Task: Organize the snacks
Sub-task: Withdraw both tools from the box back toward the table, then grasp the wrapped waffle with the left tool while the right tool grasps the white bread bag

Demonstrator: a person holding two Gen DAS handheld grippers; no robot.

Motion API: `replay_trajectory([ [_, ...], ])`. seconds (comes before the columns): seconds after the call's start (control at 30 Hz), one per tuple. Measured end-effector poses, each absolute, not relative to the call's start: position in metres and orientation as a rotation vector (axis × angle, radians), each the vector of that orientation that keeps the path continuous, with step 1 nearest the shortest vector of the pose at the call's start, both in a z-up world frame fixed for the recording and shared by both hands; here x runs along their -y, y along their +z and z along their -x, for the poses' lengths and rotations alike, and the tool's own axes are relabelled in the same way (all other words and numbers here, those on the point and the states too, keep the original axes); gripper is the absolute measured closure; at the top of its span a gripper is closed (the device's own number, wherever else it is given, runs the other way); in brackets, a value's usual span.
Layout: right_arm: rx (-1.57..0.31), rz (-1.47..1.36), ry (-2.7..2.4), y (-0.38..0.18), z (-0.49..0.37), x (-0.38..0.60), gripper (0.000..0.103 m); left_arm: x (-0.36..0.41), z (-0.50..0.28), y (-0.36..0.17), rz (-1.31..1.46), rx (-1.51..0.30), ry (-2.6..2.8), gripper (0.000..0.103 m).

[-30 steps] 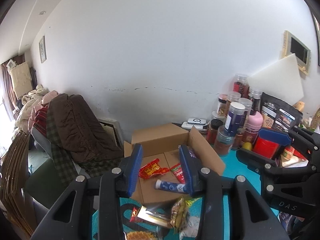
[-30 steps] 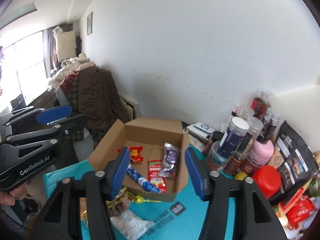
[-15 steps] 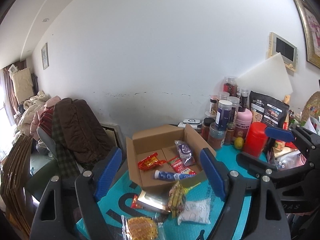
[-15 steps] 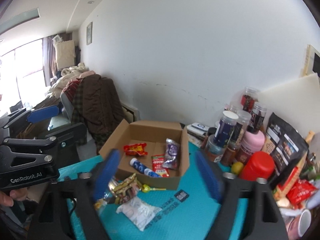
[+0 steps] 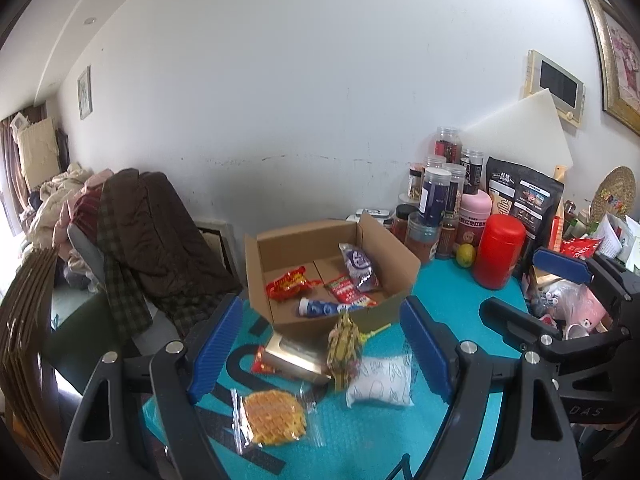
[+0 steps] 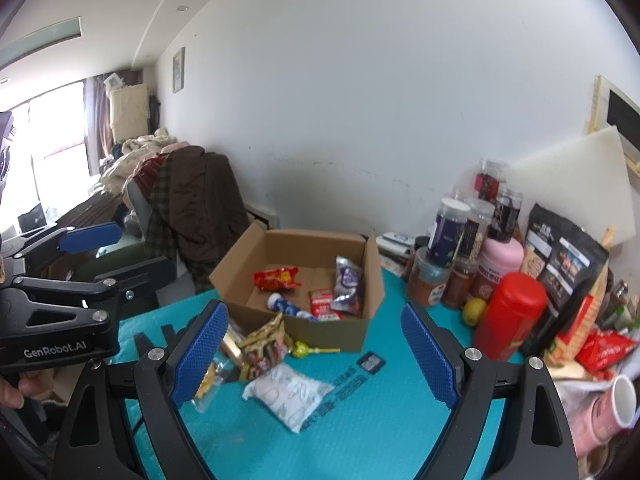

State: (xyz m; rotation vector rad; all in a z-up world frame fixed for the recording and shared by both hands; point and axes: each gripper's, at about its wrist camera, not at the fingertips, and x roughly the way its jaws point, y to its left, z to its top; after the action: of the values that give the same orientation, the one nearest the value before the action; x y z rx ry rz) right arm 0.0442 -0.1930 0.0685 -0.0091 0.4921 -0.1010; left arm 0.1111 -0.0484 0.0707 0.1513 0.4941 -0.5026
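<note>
Left gripper (image 5: pixel 320 344) and right gripper (image 6: pixel 316 350) both hanging spread wide, gripping nothing. Loose snacks lying between the fingers: waffle pack (image 5: pixel 274 416) nearest, white pouch (image 6: pixel 288 394) beyond, then yellow wrapper (image 6: pixel 266 340). Cardboard box (image 6: pixel 340 334) sitting farther back, holding four snacks.

box (image 5: pixel 384 280) top open, jars (image 5: pixel 436 200) crowd right

text "GenRobot.AI" | on left gripper (image 6: pixel 76 276) body, left of the cardboard box (image 6: pixel 256 310) || text "DAS" | on right gripper (image 5: pixel 560 292) body, right of the box || other labels too small to read
</note>
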Motion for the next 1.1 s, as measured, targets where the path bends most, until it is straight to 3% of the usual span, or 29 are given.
replay_trajectory([
  [1.1, -0.691, -0.087, -0.017, -0.05, -0.053, 0.169, 0.014, 0.01, -0.121, -0.053, -0.038, -0.814, -0.476, 0.022],
])
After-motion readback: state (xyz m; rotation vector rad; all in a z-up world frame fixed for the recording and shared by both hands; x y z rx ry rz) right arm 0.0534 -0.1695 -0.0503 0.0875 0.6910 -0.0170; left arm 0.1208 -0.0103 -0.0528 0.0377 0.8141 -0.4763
